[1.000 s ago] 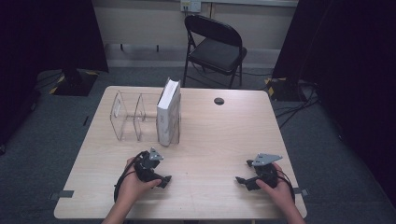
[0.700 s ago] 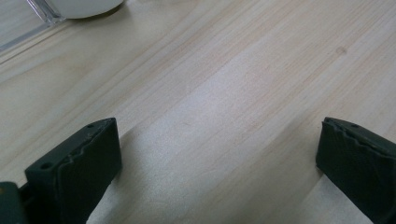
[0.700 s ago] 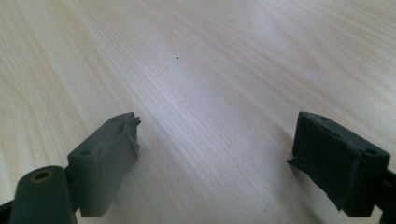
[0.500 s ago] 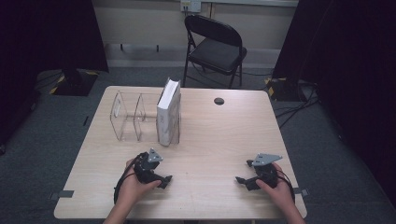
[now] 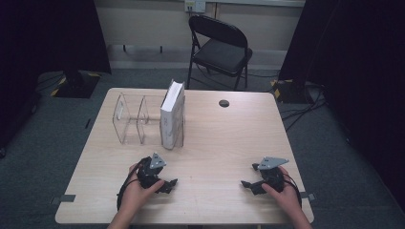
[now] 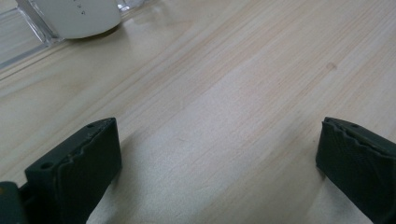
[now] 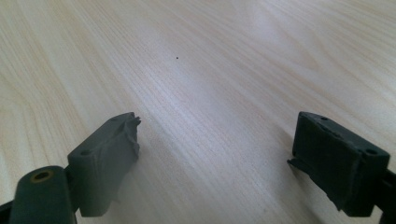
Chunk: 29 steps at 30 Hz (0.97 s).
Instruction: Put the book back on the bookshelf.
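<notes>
A white book [image 5: 172, 116] stands upright in the right end of a clear plastic rack [image 5: 131, 119] on the left half of the wooden table [image 5: 224, 138]. Its lower corner [image 6: 74, 18] shows at the top left of the left gripper view. My left gripper [image 5: 168, 183] rests near the table's front edge, below the rack, jaws wide apart over bare wood [image 6: 219, 135]. My right gripper [image 5: 248, 185] rests at the front right, also open with nothing between its jaws [image 7: 215, 154]. Both point toward the table's middle.
A small black round object [image 5: 223, 103] lies on the table at the back. A black folding chair [image 5: 219, 47] stands behind the table. Cables [image 5: 296, 112] run on the floor at the right.
</notes>
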Motion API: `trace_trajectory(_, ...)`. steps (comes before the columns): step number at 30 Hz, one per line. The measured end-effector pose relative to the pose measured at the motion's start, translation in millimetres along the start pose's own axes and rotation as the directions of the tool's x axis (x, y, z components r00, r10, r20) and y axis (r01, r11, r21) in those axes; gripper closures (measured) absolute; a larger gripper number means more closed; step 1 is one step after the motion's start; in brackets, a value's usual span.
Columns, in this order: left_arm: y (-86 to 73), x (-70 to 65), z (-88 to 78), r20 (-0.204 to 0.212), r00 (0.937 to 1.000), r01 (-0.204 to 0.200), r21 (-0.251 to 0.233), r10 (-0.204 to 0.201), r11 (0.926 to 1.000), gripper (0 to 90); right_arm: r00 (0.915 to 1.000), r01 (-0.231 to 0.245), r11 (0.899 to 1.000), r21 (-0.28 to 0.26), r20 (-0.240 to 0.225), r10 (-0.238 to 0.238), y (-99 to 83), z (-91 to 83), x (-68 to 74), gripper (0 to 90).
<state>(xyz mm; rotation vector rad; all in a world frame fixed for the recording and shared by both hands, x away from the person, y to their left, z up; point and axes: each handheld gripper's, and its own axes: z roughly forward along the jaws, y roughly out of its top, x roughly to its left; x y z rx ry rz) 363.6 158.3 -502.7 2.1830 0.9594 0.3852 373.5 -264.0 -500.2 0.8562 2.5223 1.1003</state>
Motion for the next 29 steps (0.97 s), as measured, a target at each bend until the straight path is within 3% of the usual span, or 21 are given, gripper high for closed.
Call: trace_trajectory(29, 0.3, -0.3, 0.3, -0.008, 1.0000, -0.004, 0.001, 0.004, 1.0000, 0.0, 1.0000, -0.001, 1.000, 0.000, -0.001, 0.001, 0.0, 0.0, -0.1, 13.3)
